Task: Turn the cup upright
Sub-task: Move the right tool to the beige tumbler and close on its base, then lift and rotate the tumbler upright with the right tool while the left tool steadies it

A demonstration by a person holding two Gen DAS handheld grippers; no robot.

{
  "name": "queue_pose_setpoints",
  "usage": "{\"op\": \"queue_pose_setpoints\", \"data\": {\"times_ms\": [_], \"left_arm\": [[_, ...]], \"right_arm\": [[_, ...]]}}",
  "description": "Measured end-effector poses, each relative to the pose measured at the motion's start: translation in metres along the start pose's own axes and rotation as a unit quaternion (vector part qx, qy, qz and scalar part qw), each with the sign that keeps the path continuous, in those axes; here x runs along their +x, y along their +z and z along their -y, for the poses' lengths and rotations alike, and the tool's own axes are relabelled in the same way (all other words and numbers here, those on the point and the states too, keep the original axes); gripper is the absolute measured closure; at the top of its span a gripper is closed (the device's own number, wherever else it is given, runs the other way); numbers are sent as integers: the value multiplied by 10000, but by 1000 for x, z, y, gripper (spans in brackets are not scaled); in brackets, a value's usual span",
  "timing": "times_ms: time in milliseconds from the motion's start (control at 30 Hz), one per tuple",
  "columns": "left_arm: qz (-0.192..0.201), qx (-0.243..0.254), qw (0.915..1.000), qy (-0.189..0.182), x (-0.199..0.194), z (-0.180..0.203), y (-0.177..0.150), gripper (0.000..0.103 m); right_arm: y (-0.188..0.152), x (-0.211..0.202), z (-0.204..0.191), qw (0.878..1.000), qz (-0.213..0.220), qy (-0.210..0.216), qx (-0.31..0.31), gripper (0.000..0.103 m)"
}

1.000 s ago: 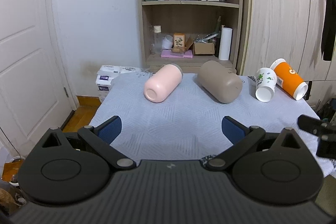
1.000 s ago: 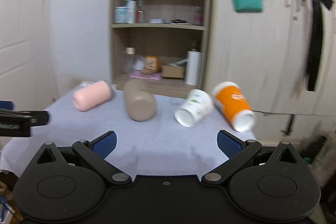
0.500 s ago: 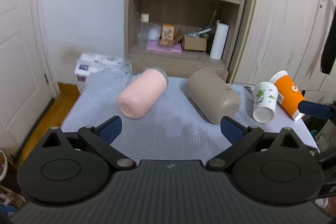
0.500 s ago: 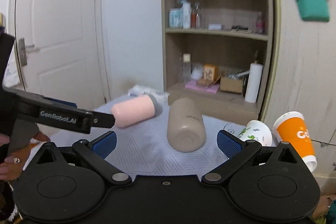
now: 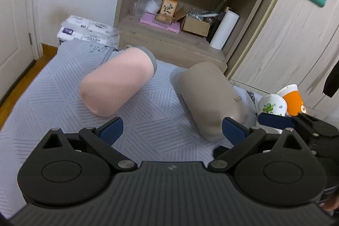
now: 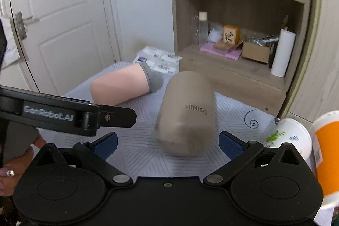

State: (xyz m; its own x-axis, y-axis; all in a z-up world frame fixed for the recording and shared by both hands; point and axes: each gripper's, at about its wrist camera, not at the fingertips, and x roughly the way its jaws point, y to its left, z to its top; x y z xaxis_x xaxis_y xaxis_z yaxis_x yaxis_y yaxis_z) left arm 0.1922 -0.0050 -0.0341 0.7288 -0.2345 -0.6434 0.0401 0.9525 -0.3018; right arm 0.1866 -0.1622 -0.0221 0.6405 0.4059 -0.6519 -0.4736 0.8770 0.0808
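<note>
On a patterned grey tablecloth (image 5: 53,103), four cups lay toppled as the right gripper (image 6: 167,143), jaws spread wide, lined up on the beige tumbler (image 6: 186,113), apparently to right it, the left gripper (image 5: 171,128) likewise spread near the pink tumbler (image 5: 118,84).

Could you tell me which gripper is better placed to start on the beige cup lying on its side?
Right. The right gripper is open with the beige cup centred between its fingers; the left gripper faces the gap beside the pink cup.
</note>
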Motion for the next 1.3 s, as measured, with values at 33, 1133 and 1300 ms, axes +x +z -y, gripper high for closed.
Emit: {"op": "queue_pose_setpoints", "data": {"times_ms": [33,1133,1300], "left_arm": [[-27,-47,10000,-21,3,-1,1,2],[-648,-794,9902,-954,-7,-18,-12,3],[-739,-856,9864,-1189,-22,-17,-24,3]], "right_arm": [[2,5,1,10000,-38,-17,-9,0],[-17,-6,-10,9957,-404,-206,813,21],[-31,-28,-16,9937,-495,-218,984,21]]}}
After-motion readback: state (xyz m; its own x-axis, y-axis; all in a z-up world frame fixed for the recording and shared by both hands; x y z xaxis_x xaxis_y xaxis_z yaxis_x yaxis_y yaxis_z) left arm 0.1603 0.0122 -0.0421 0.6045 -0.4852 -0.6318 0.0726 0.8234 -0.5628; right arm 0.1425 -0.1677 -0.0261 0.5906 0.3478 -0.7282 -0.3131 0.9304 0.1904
